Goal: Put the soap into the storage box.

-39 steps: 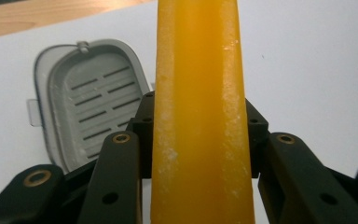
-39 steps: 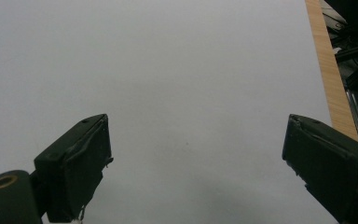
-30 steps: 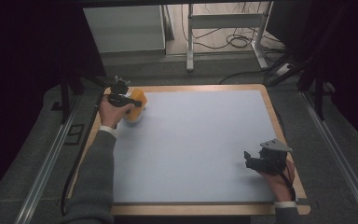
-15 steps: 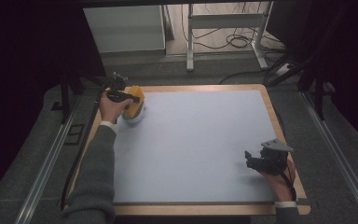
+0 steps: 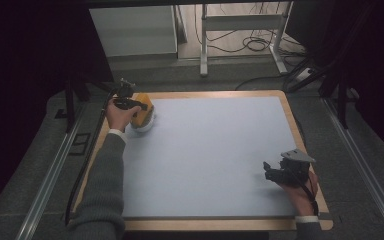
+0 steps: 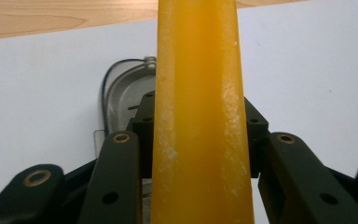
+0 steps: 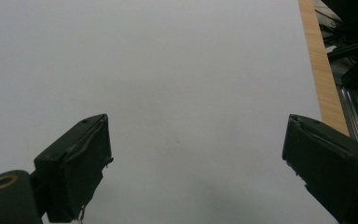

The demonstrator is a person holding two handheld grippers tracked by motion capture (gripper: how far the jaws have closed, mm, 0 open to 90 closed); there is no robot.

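At the mat's far left corner my left gripper (image 5: 133,104) is shut on an orange flat piece (image 5: 143,113). The piece is held over a pale round dish (image 5: 144,126) on the mat. In the left gripper view the orange piece (image 6: 199,93) stands edge-on between the black fingers (image 6: 142,121). Behind it lies a grey metal thing with a clear rim (image 6: 121,93). Near the mat's front right my right gripper (image 5: 270,173) hovers low over the mat. In the right gripper view my right gripper (image 7: 196,135) is wide open with nothing between its fingers.
A white mat (image 5: 215,150) covers a wooden-edged board (image 5: 300,130). The wooden edge (image 7: 324,79) runs close on the right gripper's right side. Metal rails (image 5: 365,170) flank the board, and cables and a table frame (image 5: 240,30) sit on the floor beyond it.
The left hand has shifted slightly with the orange piece, which now looks more upright. The right gripper has barely moved.
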